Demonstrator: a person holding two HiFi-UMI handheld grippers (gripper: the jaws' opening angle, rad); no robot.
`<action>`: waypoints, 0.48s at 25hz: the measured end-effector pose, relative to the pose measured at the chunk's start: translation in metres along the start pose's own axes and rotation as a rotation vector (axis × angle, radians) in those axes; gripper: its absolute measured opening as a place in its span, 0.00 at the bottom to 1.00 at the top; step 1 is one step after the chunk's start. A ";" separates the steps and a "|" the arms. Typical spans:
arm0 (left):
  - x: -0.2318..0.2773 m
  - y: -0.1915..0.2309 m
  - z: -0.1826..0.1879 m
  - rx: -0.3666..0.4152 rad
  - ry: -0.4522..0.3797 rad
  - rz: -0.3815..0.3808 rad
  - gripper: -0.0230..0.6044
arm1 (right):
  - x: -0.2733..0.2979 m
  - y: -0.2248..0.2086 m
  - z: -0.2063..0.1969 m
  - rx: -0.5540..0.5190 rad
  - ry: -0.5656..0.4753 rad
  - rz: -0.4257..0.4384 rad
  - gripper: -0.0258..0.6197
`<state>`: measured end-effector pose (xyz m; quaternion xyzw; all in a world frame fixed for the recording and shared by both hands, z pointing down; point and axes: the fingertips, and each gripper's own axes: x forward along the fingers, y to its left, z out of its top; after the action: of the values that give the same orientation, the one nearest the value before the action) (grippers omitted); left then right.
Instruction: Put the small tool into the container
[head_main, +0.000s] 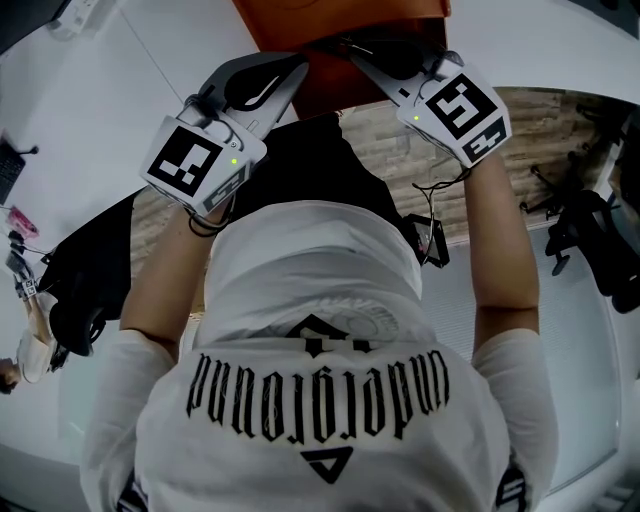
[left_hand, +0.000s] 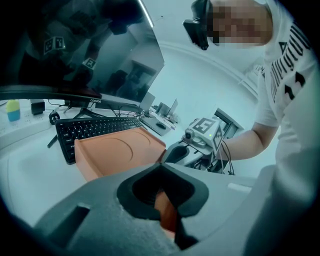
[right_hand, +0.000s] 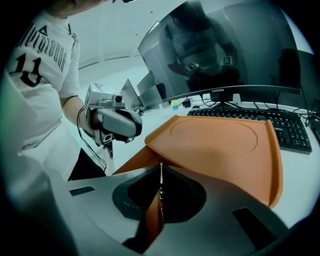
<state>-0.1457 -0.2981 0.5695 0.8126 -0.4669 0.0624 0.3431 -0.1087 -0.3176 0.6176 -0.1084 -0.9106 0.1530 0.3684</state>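
Your white shirt (head_main: 320, 330) with its black print fills the lower part of the head view, and your two forearms reach up past it to the grippers.

You hold the orange container (head_main: 300, 20) between the two grippers, at the top of that view. Its broad flat face, with a round ring pressed into it, is turned toward both gripper cameras (left_hand: 117, 152) (right_hand: 220, 145), and one side wall shows at its left in the left gripper view. Whether it rests on the desk or hangs above it, you cannot tell from these views.

Your left gripper (left_hand: 165, 200) has its jaws pressed together on a thin edge of the container: a strip of orange is pinched between the dark pads. Your right gripper (right_hand: 161, 195) does the same on the opposite side, with its jaws clamped on an orange edge that stands upright in the gap. Each gripper shows across the container in the other's view, and the two marker cubes (head_main: 190, 160) (head_main: 465, 105) sit just above your wrists.

Just beyond the container lies a black keyboard (left_hand: 95, 127), and behind it stands a dark curved monitor (right_hand: 225, 50) that reflects you and the marker cubes. Both stand on a white desk (left_hand: 30, 175). A black office chair (head_main: 590, 240) stands well apart at the right of the head view.
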 end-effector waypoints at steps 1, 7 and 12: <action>0.000 0.001 0.000 -0.001 0.001 0.000 0.06 | 0.002 -0.001 -0.002 -0.003 0.010 0.005 0.08; 0.002 0.010 -0.001 -0.008 0.004 0.000 0.06 | 0.009 -0.008 -0.004 0.032 0.007 0.024 0.07; 0.003 0.008 -0.002 -0.007 0.007 -0.002 0.06 | 0.009 -0.012 -0.007 0.040 0.002 0.021 0.08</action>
<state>-0.1496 -0.3012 0.5764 0.8116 -0.4652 0.0634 0.3478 -0.1108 -0.3248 0.6323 -0.1108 -0.9057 0.1750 0.3698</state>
